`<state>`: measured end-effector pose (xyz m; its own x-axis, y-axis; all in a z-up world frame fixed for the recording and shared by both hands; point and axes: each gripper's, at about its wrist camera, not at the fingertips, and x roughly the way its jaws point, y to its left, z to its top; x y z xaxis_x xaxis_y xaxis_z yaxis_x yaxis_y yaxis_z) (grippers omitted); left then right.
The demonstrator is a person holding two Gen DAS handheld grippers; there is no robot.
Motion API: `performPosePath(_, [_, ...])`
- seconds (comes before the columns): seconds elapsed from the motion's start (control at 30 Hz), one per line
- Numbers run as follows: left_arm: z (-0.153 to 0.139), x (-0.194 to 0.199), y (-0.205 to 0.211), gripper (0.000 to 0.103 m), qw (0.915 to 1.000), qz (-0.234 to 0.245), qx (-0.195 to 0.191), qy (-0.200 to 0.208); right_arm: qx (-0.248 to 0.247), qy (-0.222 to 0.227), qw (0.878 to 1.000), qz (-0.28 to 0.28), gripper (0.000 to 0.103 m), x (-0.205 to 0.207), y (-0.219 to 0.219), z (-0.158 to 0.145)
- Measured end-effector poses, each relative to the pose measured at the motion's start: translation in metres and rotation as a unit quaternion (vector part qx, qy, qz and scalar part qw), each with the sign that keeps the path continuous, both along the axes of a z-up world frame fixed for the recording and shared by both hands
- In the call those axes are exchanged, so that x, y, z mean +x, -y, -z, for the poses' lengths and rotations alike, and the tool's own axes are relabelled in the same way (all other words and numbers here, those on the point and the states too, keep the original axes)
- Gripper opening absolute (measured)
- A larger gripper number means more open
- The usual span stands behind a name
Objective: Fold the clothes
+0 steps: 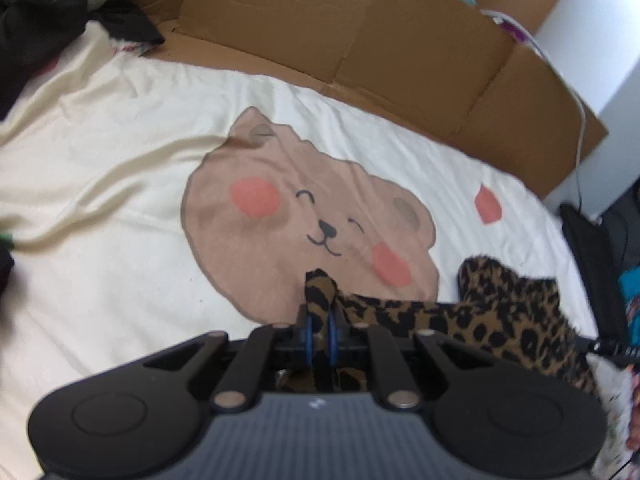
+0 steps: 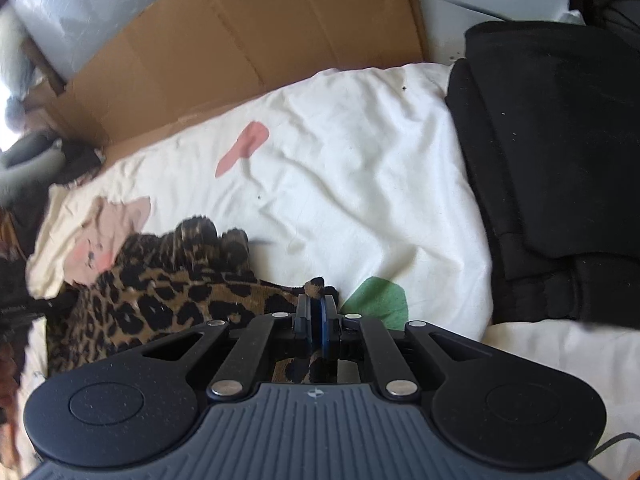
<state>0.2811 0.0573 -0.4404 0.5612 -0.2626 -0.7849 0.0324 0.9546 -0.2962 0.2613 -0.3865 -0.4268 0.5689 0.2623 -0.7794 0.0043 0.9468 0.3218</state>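
Note:
A leopard-print garment [image 1: 508, 320] stretches over a white bedsheet [image 1: 100, 240] printed with a brown bear face [image 1: 304, 216]. My left gripper [image 1: 320, 320] is shut on one edge of it, a tuft of fabric poking up between the blue-padded fingers. In the right wrist view the same leopard-print garment [image 2: 160, 292] lies bunched to the left. My right gripper [image 2: 318, 312] is shut on another edge of that cloth, a small tip showing above the fingers. The fabric spans between both grippers, partly hidden under them.
Flattened cardboard [image 1: 360, 40] stands along the far side of the bed. A stack of folded black clothes [image 2: 560, 168] lies at the right. Dark clothing [image 1: 48, 32] is heaped at the far left corner. A cable [image 1: 580, 120] hangs by the white wall.

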Motion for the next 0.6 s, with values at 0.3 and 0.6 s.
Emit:
performPosePath(0.3, [0.002,-0.004,0.009,0.037,0.9991,0.015,0.041,-0.002,-0.041,-0.005,0.999,-0.018,0.03,-0.001,-0.008,0.003])
performPosePath(0.6, [0.005,-0.002,0.017,0.047,0.9973,0.038,0.063,0.006,-0.053,-0.018,0.998,-0.042,0.03,0.004,-0.018,0.009])
